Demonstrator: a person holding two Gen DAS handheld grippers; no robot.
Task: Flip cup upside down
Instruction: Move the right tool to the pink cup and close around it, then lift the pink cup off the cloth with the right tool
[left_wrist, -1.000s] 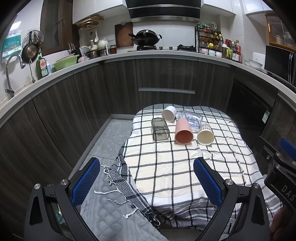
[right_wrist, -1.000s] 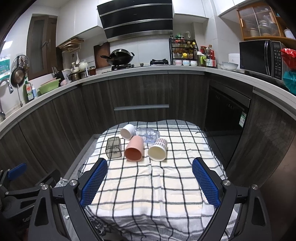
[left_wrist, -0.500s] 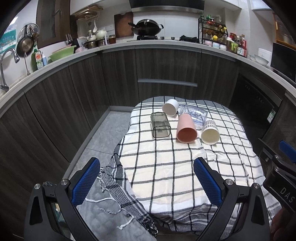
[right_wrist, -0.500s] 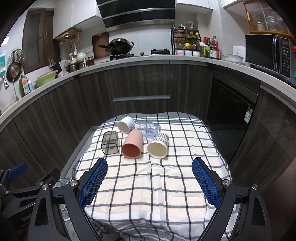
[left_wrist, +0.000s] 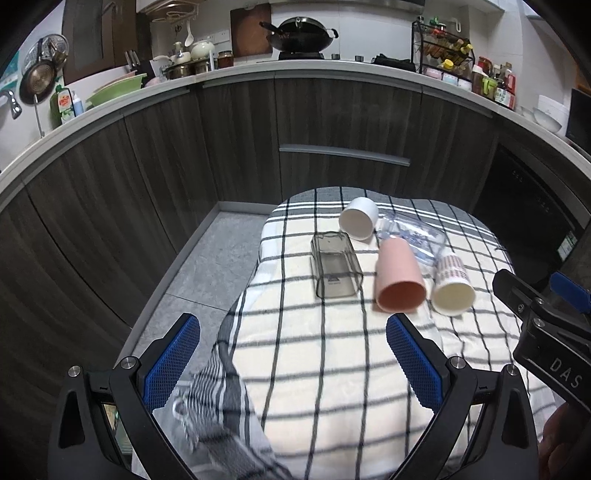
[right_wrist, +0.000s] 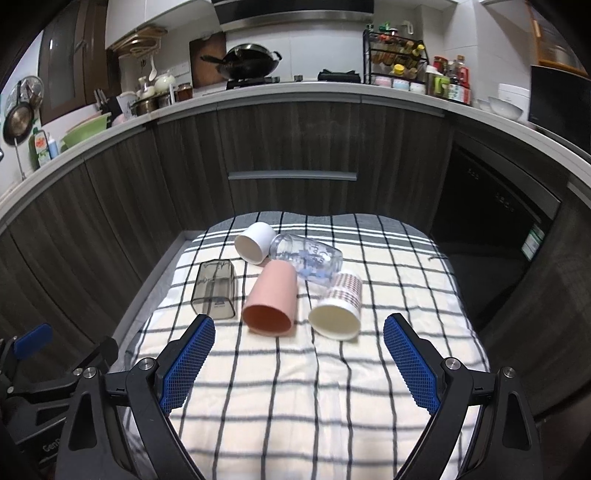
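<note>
Nothing flipped yet: pink cup lies sideways; both hand-held grippers, left and right, spread apart, empty, short of it.

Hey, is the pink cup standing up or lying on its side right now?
Lying on its side. The pink cup rests lengthwise on the checked cloth, its open mouth facing the camera and showing an empty inside.

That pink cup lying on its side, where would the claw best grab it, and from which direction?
Probably around its mid-body, coming down from above. The pink cup lies on its side on the checked cloth, open mouth toward the camera, so its round wall is exposed crosswise. The smoky square cup and patterned cup sit close either side, so the open right claw fits best there.
</note>
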